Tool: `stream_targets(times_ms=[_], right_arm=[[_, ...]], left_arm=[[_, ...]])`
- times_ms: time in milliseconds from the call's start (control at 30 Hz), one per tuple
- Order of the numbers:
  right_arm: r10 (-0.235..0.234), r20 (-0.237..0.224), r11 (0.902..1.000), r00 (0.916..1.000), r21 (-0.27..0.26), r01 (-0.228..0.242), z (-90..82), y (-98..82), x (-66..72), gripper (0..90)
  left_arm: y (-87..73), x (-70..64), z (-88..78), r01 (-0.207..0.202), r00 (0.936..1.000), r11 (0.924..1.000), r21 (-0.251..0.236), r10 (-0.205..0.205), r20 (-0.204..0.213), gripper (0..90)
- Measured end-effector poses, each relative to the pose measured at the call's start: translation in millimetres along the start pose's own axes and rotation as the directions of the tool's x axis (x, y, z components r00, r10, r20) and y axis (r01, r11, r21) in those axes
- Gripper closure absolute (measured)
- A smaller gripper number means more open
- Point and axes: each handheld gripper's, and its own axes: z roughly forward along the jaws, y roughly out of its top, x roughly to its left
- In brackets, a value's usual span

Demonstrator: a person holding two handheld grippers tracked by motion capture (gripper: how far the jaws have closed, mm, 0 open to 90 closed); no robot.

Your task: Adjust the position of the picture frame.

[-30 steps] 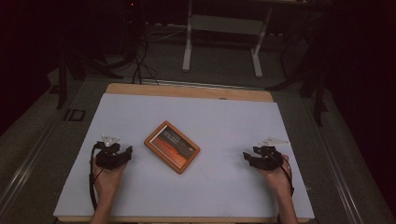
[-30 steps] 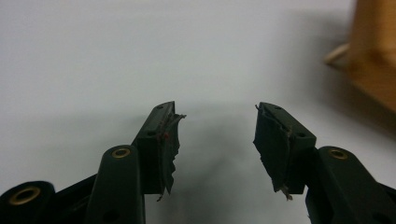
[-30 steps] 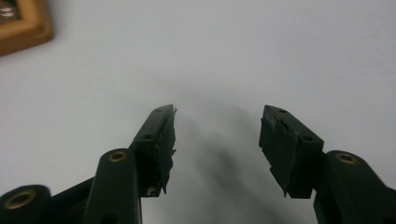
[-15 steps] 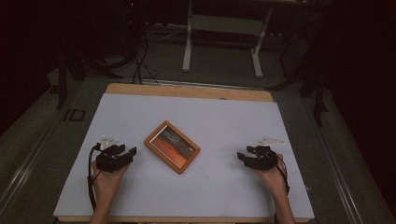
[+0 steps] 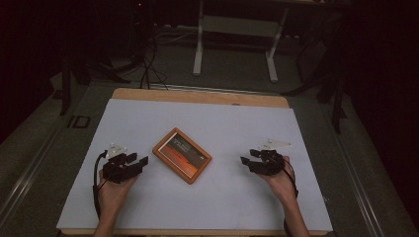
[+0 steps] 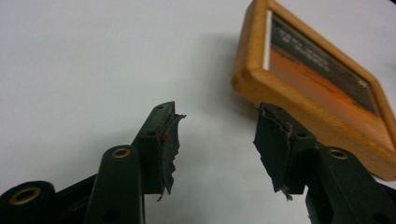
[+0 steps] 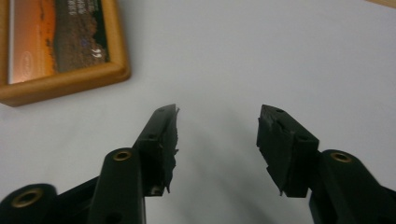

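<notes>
Dark room around a lit worktop (image 5: 148, 212) with a white sheet (image 5: 217, 128) over it, a strip of bare wood showing along the far edge at 12 o'clock; metal stand legs (image 5: 234, 44) and loose cables (image 5: 148, 64) on the floor beyond.

Picture frame (image 5: 182, 155), light wood, lies flat near the middle of the sheet, turned on the diagonal, corners toward 11 and 5 o'clock; orange and dark print with small white lettering under the glass.

Left gripper (image 5: 138, 163) low over the sheet at 8 o'clock from the frame, near it but apart, held by the left hand (image 5: 111, 195); jaws spread, nothing between them; in the left gripper view (image 6: 217, 140) the frame's corner (image 6: 322, 84) sits just past the tip at 2 o'clock; contact there cannot be told.

Right gripper (image 5: 247, 162) at 3 o'clock from the frame, well apart from it, held by the right hand (image 5: 281, 182); jaws spread and empty; in the right gripper view (image 7: 217, 135) the frame (image 7: 60, 70) lies off at 10 o'clock, bare sheet between.
</notes>
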Motion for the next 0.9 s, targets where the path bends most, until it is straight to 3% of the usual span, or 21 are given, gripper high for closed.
stream_targets(times_ms=[433, 633, 900], right_arm=[[-0.049, -0.065, 0.9988, 0.9967, 0.003, 0.050, 21.8, 25.7, 16.0, 54.3], [-0.062, -0.084, 0.9979, 0.9945, 0.012, 0.064, 33.4, 32.0, 20.8, 54.2], [-0.066, -0.102, 0.9975, 0.9926, 0.019, 0.068, 45.2, 36.4, 25.4, 54.4]], left_arm=[[3.2, -8.1, -2.5, -0.015, 0.9991, 0.9998, 0.009, 0.014, 0.040, 48.3], [3.5, -8.1, -1.9, -0.010, 0.9974, 0.9999, 0.009, 0.009, 0.072, 47.3], [3.7, -12.2, -0.3, -0.019, 0.9969, 0.9997, 0.016, 0.017, 0.077, 46.5]])
